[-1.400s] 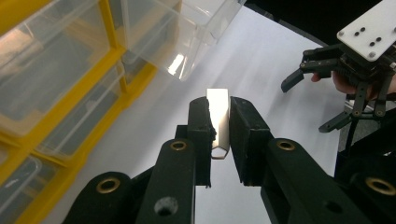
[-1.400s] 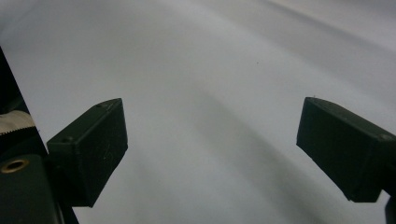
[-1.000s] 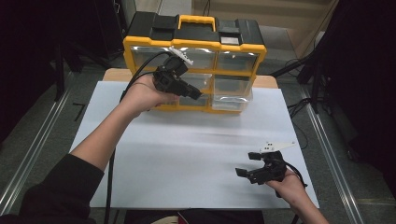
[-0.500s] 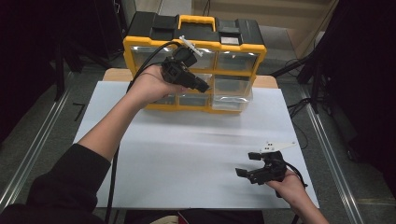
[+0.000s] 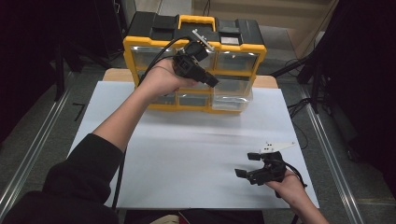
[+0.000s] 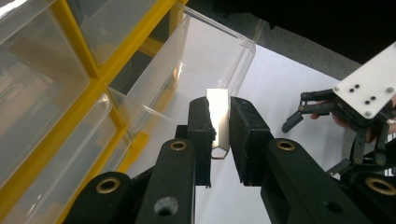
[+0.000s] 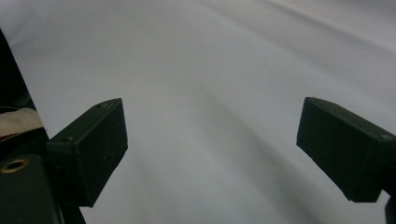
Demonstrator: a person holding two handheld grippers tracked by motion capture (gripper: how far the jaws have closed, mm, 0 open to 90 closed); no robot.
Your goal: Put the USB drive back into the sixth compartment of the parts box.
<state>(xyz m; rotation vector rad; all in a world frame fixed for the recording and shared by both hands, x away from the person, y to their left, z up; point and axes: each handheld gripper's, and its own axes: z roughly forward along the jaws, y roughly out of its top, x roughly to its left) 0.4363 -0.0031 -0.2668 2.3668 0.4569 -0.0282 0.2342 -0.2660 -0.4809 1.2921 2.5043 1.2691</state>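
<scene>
1. The left gripper is clamped on a small pale plate, thin and flat, with a chamfered lower end; it looks like a plastic or metal tab, but I cannot tell which
2. In the high view the left gripper hangs in front of the yellow organiser at the back of the table, just above the pulled-out clear drawer at its lower right
3. From the left gripper view the plate sits above the open drawer, not touching it
4. I judge the plate light and stiff: it keeps flat in the grip, with no bend to see
5. Its faces look smooth, so it may slip or pivot between the pads; a hold on the broad faces near the middle, as now, seems the safest
6. The drawer walls are thin clear plastic, likely light and a little springy; a knock could push the drawer back in or scuff it
7. The right gripper rests low on the white sheet near the front right, jaws spread wide, nothing between them
8. In the right gripper view its pads stand well apart over bare sheet
</scene>
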